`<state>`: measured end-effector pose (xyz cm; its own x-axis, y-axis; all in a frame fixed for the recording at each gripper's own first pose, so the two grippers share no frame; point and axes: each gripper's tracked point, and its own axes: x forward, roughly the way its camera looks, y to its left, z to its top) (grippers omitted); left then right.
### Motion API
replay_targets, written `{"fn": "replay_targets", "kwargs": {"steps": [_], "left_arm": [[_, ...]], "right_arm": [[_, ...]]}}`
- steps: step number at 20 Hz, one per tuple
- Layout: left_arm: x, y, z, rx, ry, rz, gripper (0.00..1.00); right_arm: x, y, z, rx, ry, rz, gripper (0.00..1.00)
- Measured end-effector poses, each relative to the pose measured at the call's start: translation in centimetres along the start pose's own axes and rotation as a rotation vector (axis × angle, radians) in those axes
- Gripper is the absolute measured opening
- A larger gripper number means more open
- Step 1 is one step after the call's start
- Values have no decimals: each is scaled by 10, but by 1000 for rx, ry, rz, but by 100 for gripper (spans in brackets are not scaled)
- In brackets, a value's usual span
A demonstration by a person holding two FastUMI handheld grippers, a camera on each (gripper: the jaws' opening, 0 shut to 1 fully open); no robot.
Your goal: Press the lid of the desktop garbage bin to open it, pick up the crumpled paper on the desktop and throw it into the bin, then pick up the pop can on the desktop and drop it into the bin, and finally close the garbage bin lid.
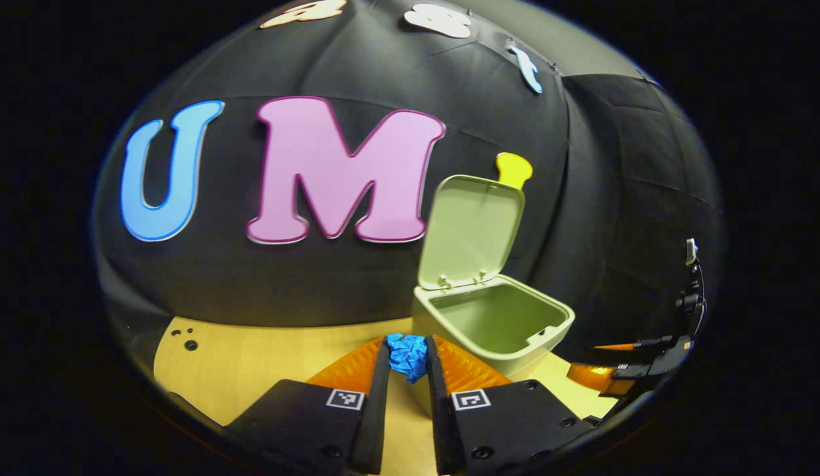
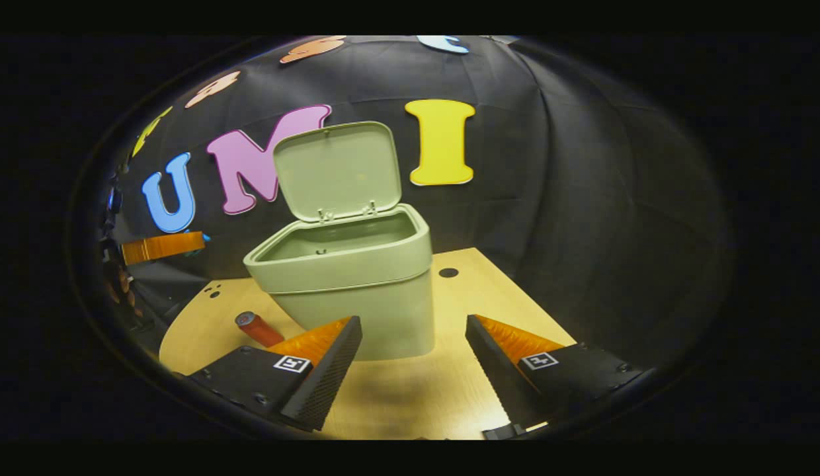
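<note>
Left gripper view: the left gripper (image 1: pixel 408 360) is closed narrowly on the crumpled paper (image 1: pixel 407 356), a bright blue, wrinkled wad pinched between both fingers, held above the pale wooden desktop (image 1: pixel 251 370). Just beyond and to the right stands the garbage bin (image 1: pixel 492 324), pale green, squarish with rounded corners. Its lid (image 1: pixel 471 228) is swung up on the far hinge and stands nearly upright; the inside looks bare. The other gripper shows at the far right edge.

Right gripper view: the right gripper (image 2: pixel 413 357) hangs with its jaws spread wide, holding nothing, low over the desktop (image 2: pixel 476 291). The bin (image 2: pixel 350 291) stands directly ahead, lid (image 2: pixel 338 170) raised. The pop can (image 2: pixel 258 328), red-orange with a dark end, lies on its side on the desktop, left of the bin and near it.
</note>
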<state>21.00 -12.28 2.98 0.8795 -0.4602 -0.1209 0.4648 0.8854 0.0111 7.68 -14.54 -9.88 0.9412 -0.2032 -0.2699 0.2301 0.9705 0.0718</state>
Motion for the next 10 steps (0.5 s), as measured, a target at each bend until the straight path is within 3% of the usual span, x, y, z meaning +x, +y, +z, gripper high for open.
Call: {"fn": "replay_targets", "kwargs": {"steps": [3, 10], "left_arm": [[26, -27, 2, 31, 12, -63, 31], [65, -76, -10, 48, 46, -160, 34]], "right_arm": [[-7, -16, -4, 33, 4, -34, 99], [-15, -42, -11, 45, 10, -80, 99]]}}
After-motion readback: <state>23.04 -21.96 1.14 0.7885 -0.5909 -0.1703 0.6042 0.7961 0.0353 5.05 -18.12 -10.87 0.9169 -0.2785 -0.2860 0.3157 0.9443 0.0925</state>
